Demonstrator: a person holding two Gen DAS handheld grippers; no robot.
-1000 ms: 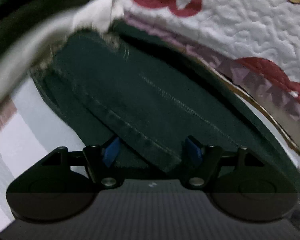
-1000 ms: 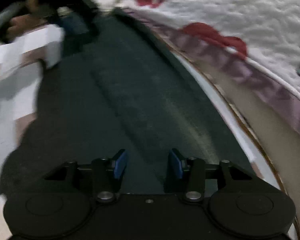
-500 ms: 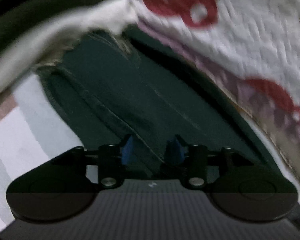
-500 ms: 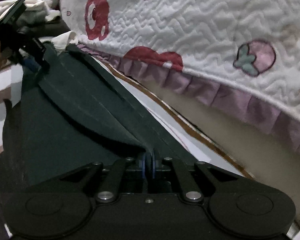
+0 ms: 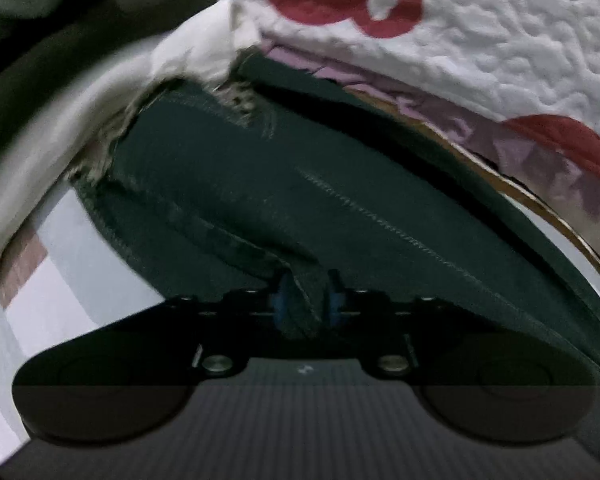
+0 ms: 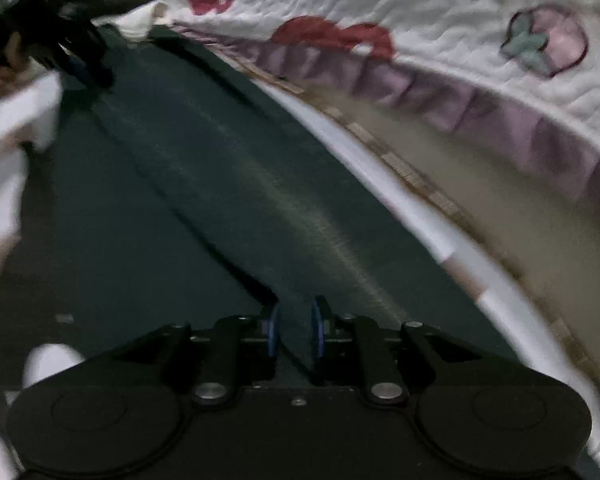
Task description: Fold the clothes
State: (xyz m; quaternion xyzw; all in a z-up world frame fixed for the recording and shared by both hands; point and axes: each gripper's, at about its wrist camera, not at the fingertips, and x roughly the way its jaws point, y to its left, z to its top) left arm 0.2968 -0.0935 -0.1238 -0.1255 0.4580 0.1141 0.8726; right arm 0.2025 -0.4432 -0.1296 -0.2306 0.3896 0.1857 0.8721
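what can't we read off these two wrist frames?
- Garment type: the dark green garment runs under the left gripper and past the frame edge.
- Right wrist view: motion blur hides the cloth's seams near the right gripper, its jaws opening.
- Quilt: cut off by the top edges.

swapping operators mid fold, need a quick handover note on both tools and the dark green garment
Left tool: jaws closing on a bunched hem edge of the dark green garment, cloth between the blue pads.
Right tool: fabric edge between its pads, but jaws opening; check that grip.
Garment lies stretched between the two tools on the striped sheet, beside the quilted strawberry blanket.
Done: both ends picked up.
Left: fold it over, lay it flat, release.
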